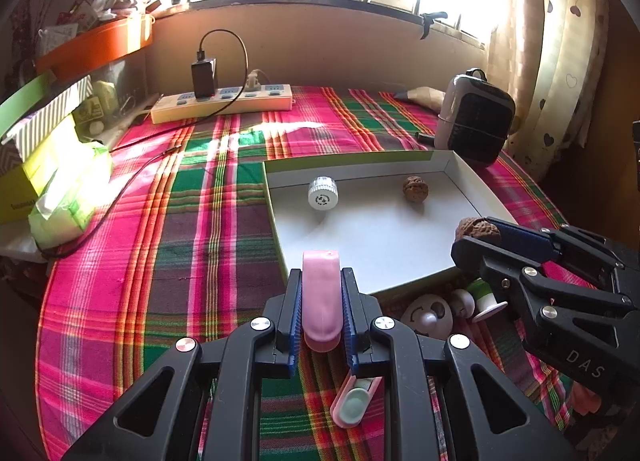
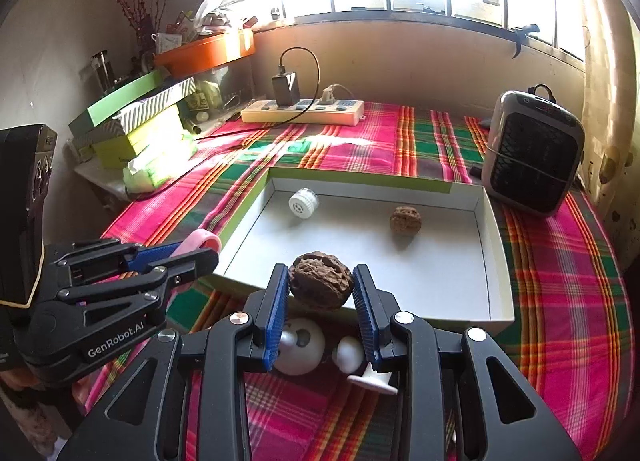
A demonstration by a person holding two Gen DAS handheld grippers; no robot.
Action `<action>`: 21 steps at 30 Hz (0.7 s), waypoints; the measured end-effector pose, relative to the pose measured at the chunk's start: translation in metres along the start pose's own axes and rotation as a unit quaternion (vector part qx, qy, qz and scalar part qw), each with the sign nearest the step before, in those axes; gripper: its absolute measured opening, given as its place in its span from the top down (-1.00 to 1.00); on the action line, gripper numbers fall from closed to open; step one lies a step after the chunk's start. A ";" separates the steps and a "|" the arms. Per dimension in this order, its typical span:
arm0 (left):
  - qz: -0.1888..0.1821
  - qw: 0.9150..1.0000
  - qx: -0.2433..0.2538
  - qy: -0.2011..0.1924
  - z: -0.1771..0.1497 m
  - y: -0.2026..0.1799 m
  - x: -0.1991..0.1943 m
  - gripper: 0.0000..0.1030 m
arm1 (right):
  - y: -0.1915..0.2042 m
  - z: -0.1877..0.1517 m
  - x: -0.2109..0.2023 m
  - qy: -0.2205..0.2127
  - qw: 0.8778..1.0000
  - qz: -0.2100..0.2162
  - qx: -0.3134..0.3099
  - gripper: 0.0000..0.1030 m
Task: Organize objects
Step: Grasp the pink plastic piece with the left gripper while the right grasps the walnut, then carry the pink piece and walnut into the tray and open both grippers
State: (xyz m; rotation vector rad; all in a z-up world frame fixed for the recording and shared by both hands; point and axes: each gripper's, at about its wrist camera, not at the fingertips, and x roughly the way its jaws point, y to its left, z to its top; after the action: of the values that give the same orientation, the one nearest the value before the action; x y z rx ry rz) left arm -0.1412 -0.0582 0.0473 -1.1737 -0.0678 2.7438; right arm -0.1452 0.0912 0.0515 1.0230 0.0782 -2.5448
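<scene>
A shallow white box [image 1: 400, 237] [image 2: 500, 261] with green sides lies on the plaid cloth. Inside are a white cap [image 1: 323, 193] [image 2: 303, 202] and a walnut [image 1: 415, 188] [image 2: 405, 219]. My left gripper [image 1: 322, 297] [image 2: 200, 251] is shut on a pink clip [image 1: 321, 293] [image 2: 199, 240], held above the box's near left edge. My right gripper [image 2: 321, 293] [image 1: 476, 239] is shut on a second walnut [image 2: 321, 280] [image 1: 479, 229], held above the box's near edge.
Below the grippers lie a white round toy [image 1: 428, 315] [image 2: 300, 345], a small white knob [image 2: 349, 351], a green-and-white spool [image 1: 482, 297] and a pink-and-teal case [image 1: 354, 401]. A power strip [image 1: 222, 103], a small heater [image 1: 476, 121] and stacked boxes [image 1: 44, 141] stand around.
</scene>
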 end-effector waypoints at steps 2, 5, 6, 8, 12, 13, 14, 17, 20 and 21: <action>-0.003 1.000 0.002 -0.001 0.003 -0.001 0.003 0.69 | -0.002 0.005 0.004 0.001 1.000 0.001 -0.002 0.34; -0.004 1.000 0.005 0.000 0.008 -0.004 0.007 0.69 | -0.006 0.013 0.011 0.004 1.000 0.002 -0.005 0.34; -0.004 1.000 0.007 0.001 0.009 -0.005 0.009 0.69 | -0.007 0.016 0.014 0.006 1.000 0.001 -0.007 0.34; -0.004 1.000 0.008 0.003 0.013 -0.005 0.013 0.69 | -0.010 0.021 0.020 0.010 1.000 0.002 -0.009 0.34; -0.005 1.000 0.008 0.007 0.019 -0.007 0.022 0.69 | -0.017 0.033 0.037 0.019 1.000 0.002 -0.015 0.34; -0.006 1.000 0.008 0.008 0.020 -0.008 0.025 0.69 | -0.019 0.035 0.041 0.023 1.000 0.000 -0.014 0.34; -0.008 1.000 0.010 0.009 0.021 -0.009 0.028 0.69 | -0.021 0.038 0.047 0.028 1.000 0.001 -0.014 0.34; -0.007 1.000 0.011 0.013 0.023 -0.010 0.037 0.69 | -0.028 0.046 0.059 0.040 0.999 0.007 -0.008 0.34; -0.004 1.000 0.009 0.022 0.025 -0.008 0.047 0.69 | -0.030 0.053 0.070 0.042 0.999 0.005 -0.014 0.34; -0.003 1.000 0.008 0.024 0.025 -0.008 0.050 0.69 | -0.030 0.055 0.074 0.045 0.999 0.006 -0.016 0.34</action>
State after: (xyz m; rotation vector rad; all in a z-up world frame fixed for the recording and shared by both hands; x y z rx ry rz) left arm -0.1919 -0.0414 0.0298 -1.2315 -0.0422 2.7047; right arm -0.2406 0.0831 0.0388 1.1218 0.1381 -2.4787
